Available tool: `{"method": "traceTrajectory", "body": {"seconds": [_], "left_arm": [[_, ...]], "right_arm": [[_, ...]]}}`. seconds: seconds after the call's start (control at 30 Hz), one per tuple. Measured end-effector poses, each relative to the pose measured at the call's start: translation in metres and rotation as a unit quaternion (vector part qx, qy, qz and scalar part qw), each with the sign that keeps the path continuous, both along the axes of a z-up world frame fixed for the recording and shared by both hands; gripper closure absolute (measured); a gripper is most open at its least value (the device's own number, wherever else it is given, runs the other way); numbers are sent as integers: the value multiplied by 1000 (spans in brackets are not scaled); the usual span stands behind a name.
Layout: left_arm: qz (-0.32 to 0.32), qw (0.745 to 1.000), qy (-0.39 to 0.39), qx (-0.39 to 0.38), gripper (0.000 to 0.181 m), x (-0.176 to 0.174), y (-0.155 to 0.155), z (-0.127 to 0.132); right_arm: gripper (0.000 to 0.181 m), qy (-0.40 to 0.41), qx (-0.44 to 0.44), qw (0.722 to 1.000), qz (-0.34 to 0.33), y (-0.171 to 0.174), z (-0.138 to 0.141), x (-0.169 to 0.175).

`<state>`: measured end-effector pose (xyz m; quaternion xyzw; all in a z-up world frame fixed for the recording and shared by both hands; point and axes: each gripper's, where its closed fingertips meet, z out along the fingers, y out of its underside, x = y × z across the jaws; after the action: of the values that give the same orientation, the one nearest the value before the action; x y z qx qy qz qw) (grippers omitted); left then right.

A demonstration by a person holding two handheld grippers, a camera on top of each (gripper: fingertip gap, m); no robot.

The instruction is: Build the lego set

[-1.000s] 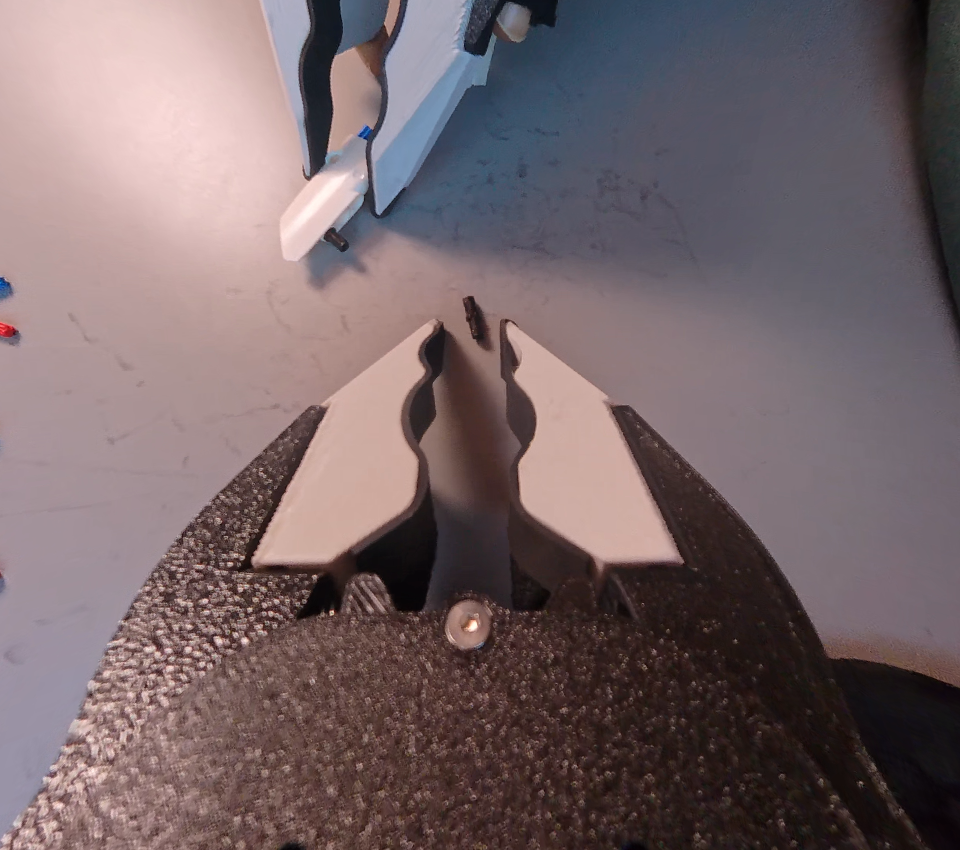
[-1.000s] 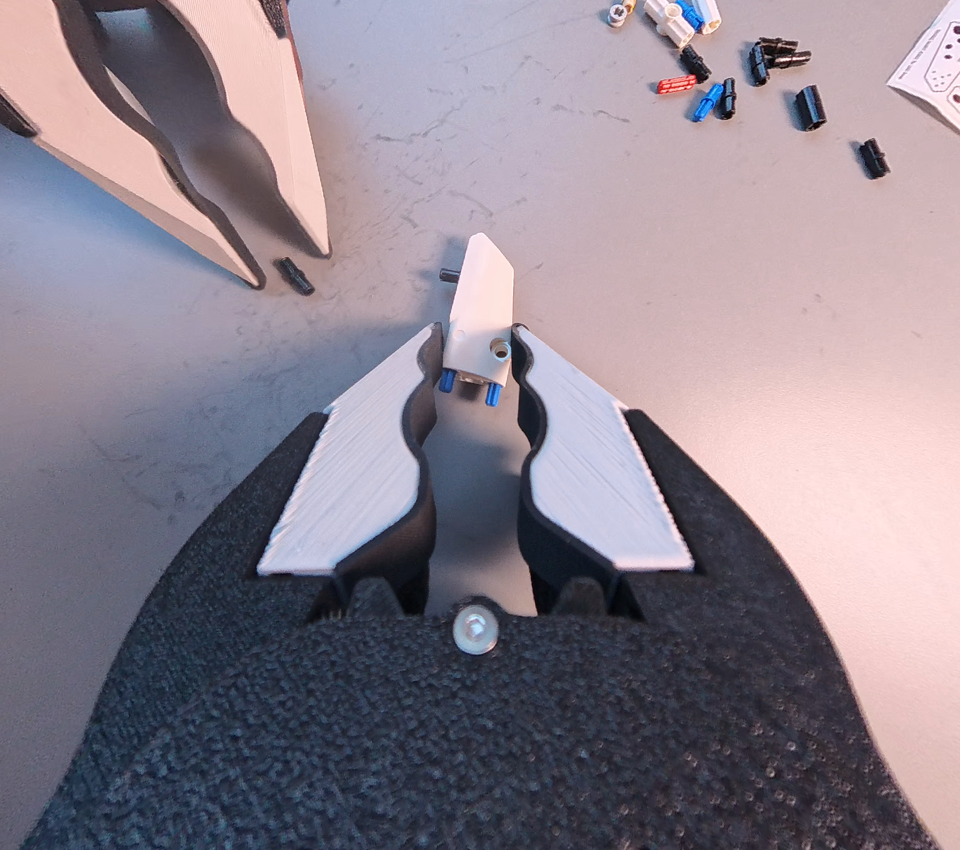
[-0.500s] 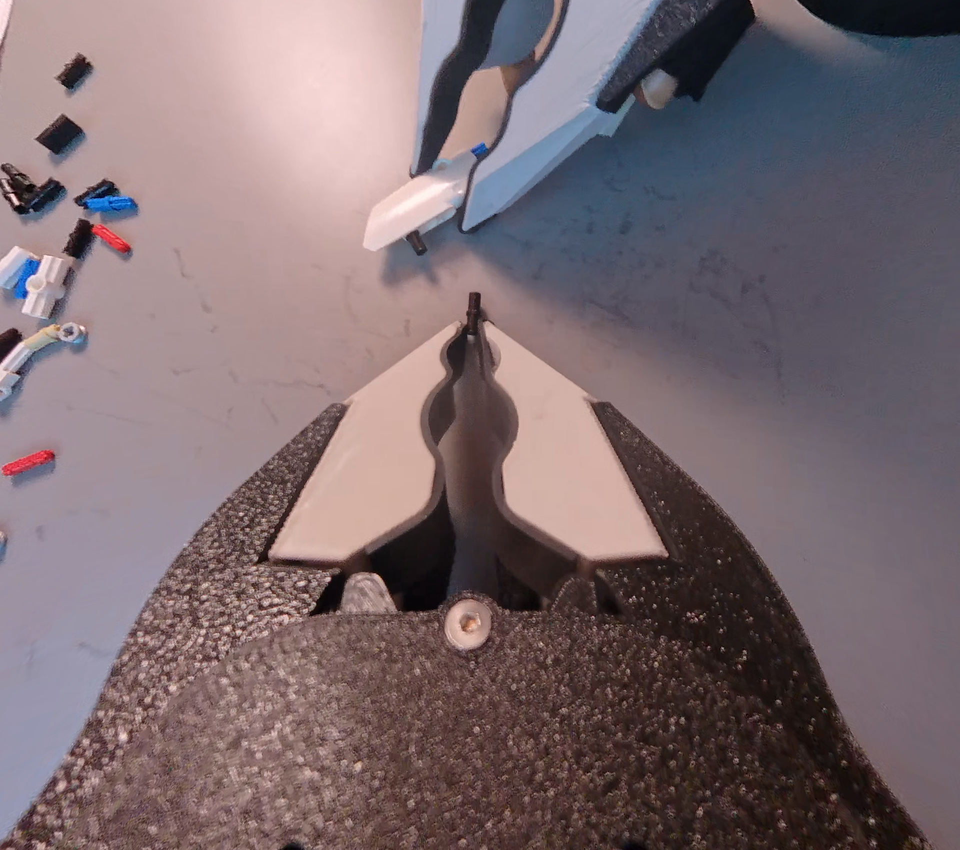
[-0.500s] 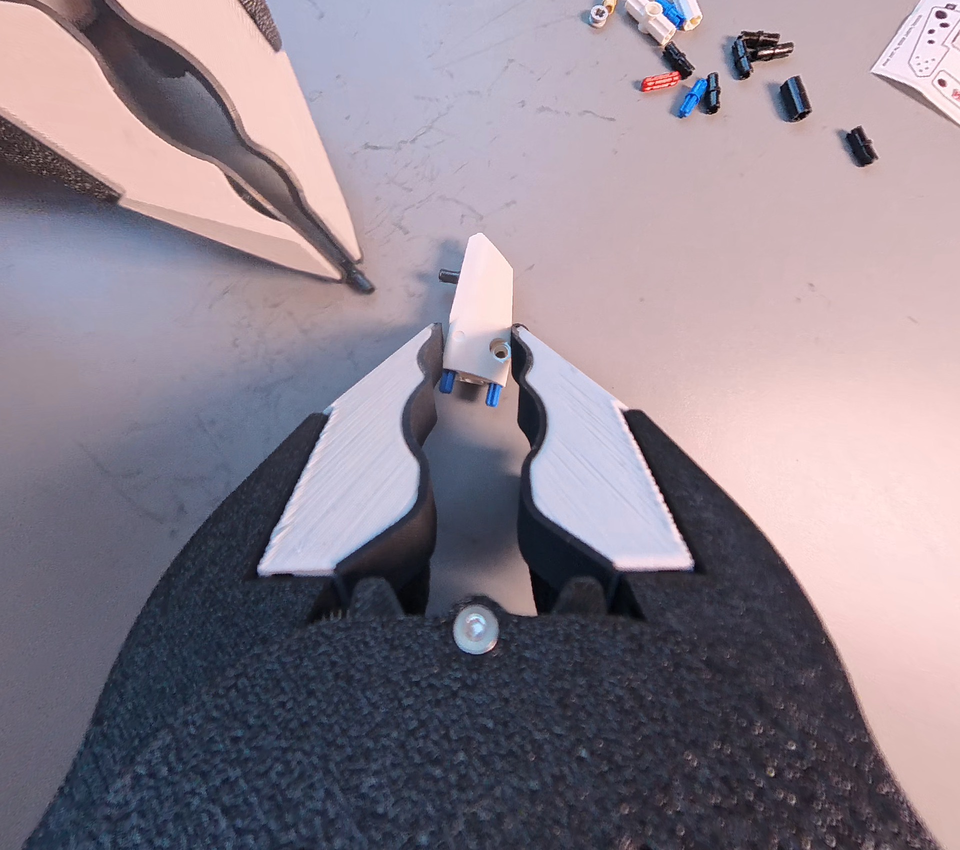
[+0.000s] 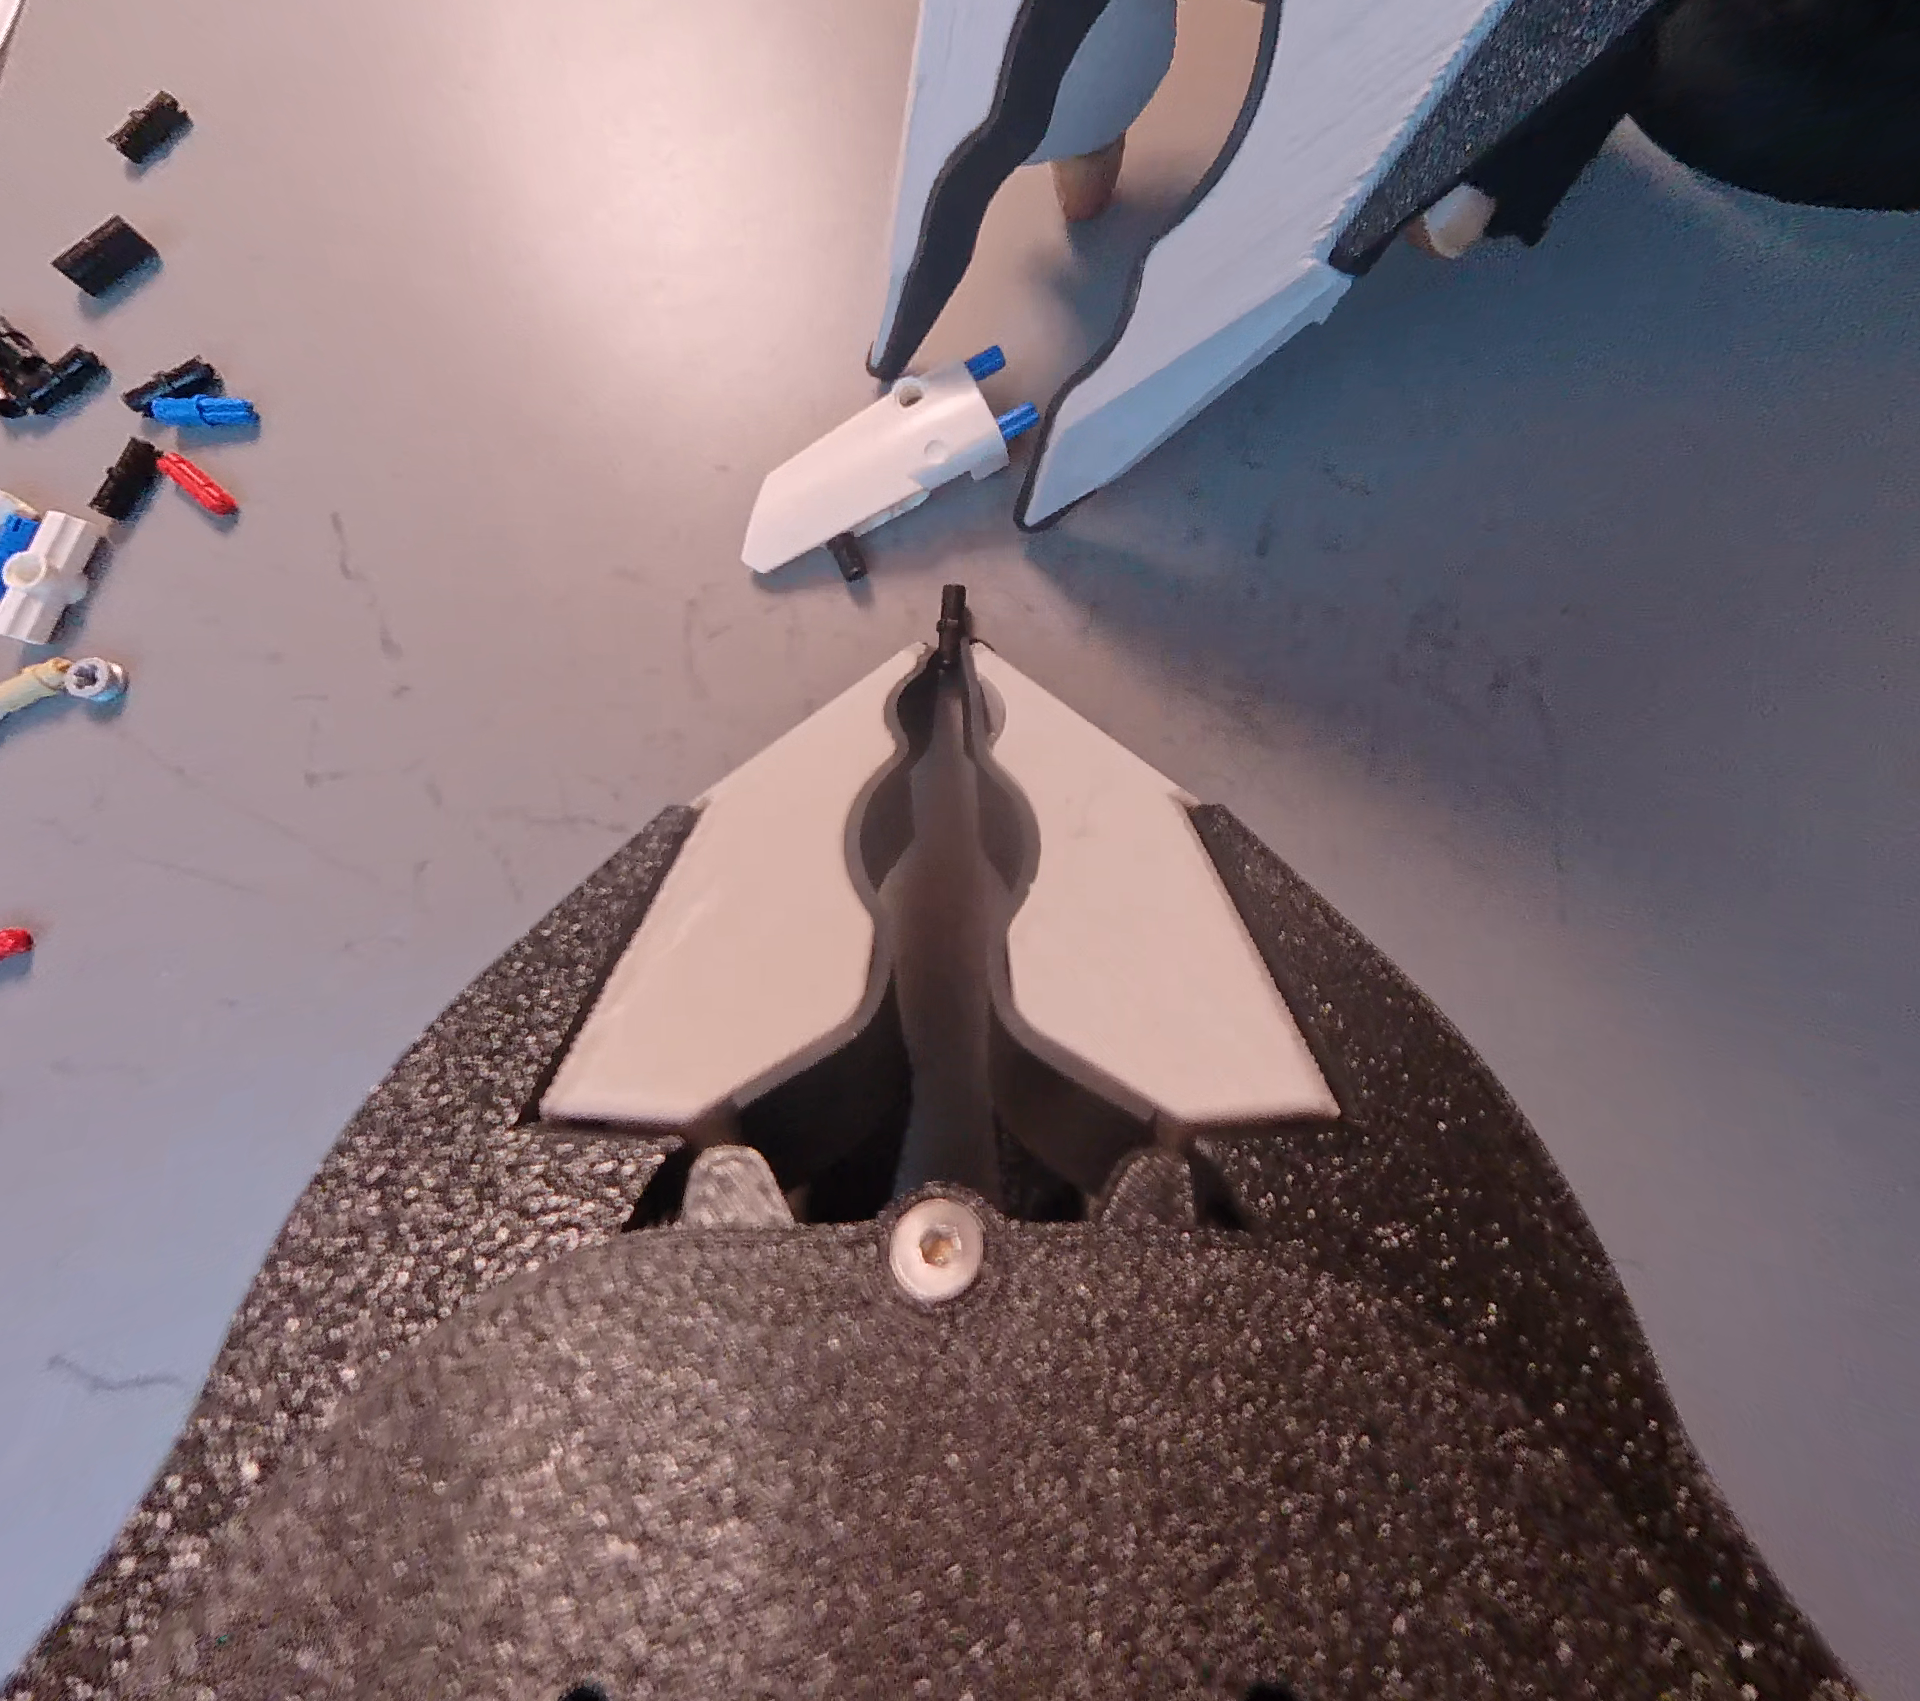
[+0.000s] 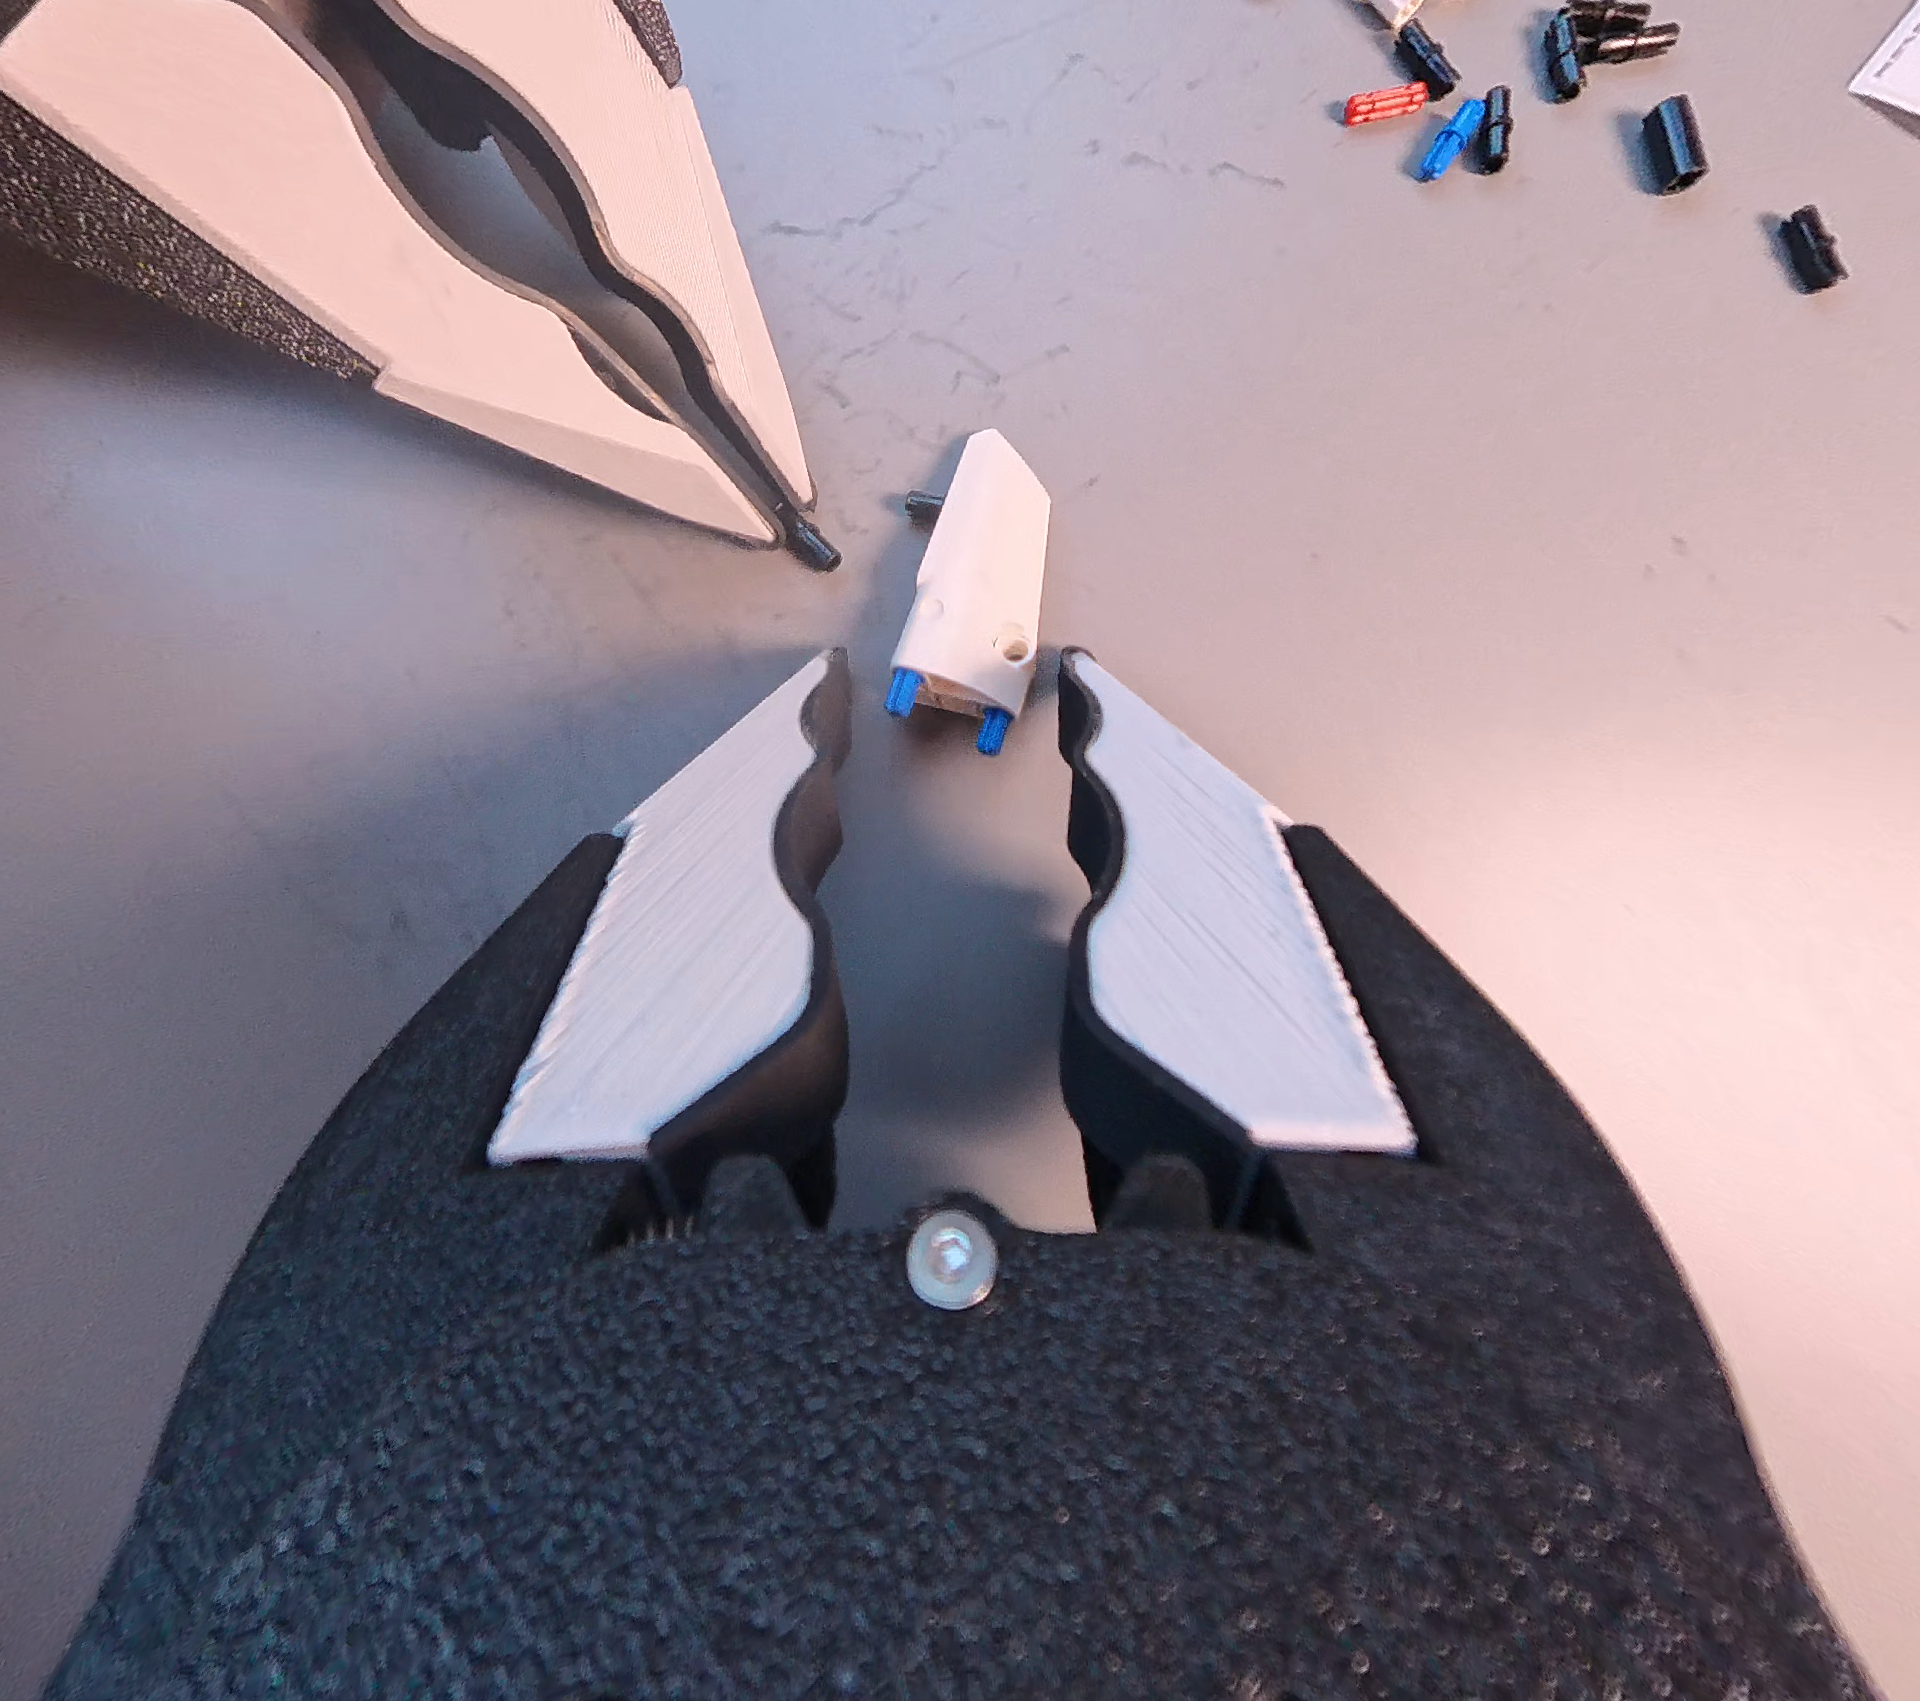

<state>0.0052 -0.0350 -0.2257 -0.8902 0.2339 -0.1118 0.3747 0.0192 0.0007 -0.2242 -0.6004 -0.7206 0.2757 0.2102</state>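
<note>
My left gripper (image 5: 951,659) is shut on a small black pin (image 5: 950,617) that sticks out past its tips. Just ahead, a white angled lego panel (image 5: 883,456) lies on the grey table with two blue pins at its back end and a black pin (image 5: 850,557) on its side. My right gripper (image 6: 951,669) is open, its tips on either side of the panel's (image 6: 977,560) blue-pin end and apart from it. In the right wrist view the left gripper (image 6: 795,524) holds the pin (image 6: 818,552) a little to the left of the panel.
Several loose small lego parts, black, blue, red and white, lie scattered to the left (image 5: 114,467), seen at the upper right in the right wrist view (image 6: 1455,41). A printed sheet (image 6: 1896,72) lies at the table's far edge. A person's fingers (image 5: 1086,181) hold the right gripper.
My left gripper shut on the black pin that lay on the table. My right gripper opened and let go of the white panel, which now lies on the table.
</note>
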Motion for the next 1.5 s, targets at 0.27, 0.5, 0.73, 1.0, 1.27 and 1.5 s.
{"method": "traceTrajectory", "body": {"seconds": [0.27, 0.5, 0.73, 1.0, 1.27, 1.5], "left_arm": [[6, 1000, -1, 1, 178, 0, 1, 0], [19, 1000, 8, 6, 178, -3, 4, 0], [57, 998, -21, 12, 178, -12, 16, 6], [72, 997, -27, 4, 178, -14, 18, 4], [97, 995, -35, -12, 178, -14, 21, 1], [101, 993, -50, -26, 178, -13, 21, 2]], "right_arm": [[147, -1, 11, 1000, 3, -1, -1, -1], [153, 1, 15, 1000, 5, -4, -1, -2], [154, 6, 11, 1000, -21, -5, 0, -8], [154, 5, -2, 999, -39, -3, 1, -10], [154, 0, 26, 999, -34, -3, -1, -12], [154, -8, 57, 998, -28, -3, 0, -12]]}}
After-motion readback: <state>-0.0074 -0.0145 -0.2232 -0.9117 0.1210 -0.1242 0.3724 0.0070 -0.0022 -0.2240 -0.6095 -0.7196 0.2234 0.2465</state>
